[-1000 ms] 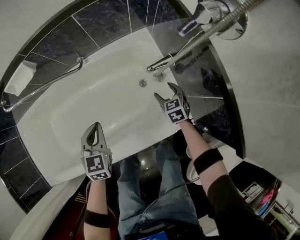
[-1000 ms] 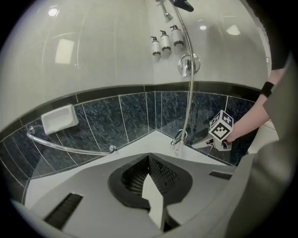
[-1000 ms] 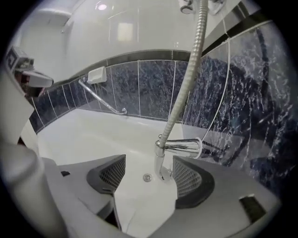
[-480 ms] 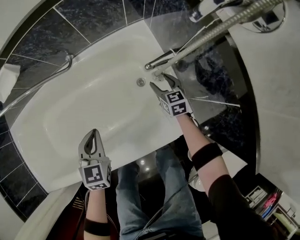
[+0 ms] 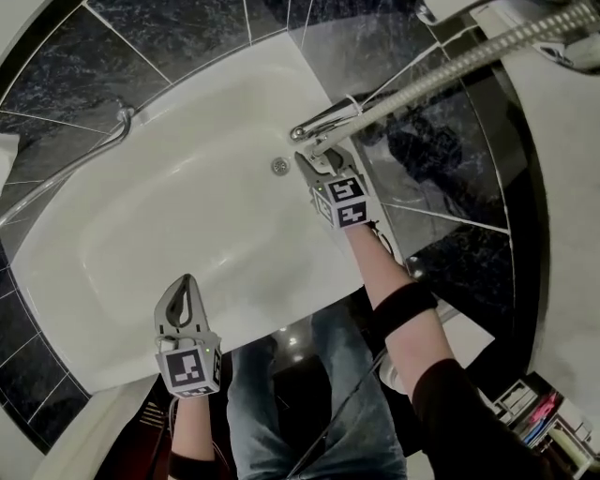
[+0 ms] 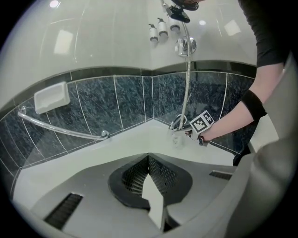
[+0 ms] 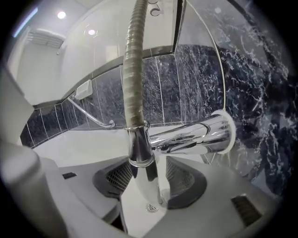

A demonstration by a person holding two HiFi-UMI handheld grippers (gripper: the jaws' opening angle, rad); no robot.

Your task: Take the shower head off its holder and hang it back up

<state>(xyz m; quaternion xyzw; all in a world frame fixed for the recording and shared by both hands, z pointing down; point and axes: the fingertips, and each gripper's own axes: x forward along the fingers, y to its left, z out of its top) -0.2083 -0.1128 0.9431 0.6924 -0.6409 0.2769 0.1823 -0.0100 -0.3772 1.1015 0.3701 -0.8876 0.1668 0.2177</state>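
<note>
Both sank toward the white bathtub point(image 5: 187, 216): right claw point(image 5: 317, 156), closing, straddles the shower head point(image 7: 142, 172); left claw point(image 5: 187, 279) pinched together, empty.

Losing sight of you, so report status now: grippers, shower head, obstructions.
Left gripper shut, empty. Right gripper has just been closing round the hose end at the tap, not gripping yet. Shower head high on the wall. Nothing blocking.

There is one bathtub point(image 5: 169, 216) with one drain point(image 5: 279, 166) and one chrome spout point(image 7: 191, 135). On the walls are one grab rail point(image 6: 74, 130), one white soap dish point(image 6: 51, 97), one metal shower hose point(image 7: 133, 69) and three small bottles point(image 6: 162, 29). Two grippers show, the left gripper point(image 5: 185, 280) and the right gripper point(image 5: 319, 161).
</note>
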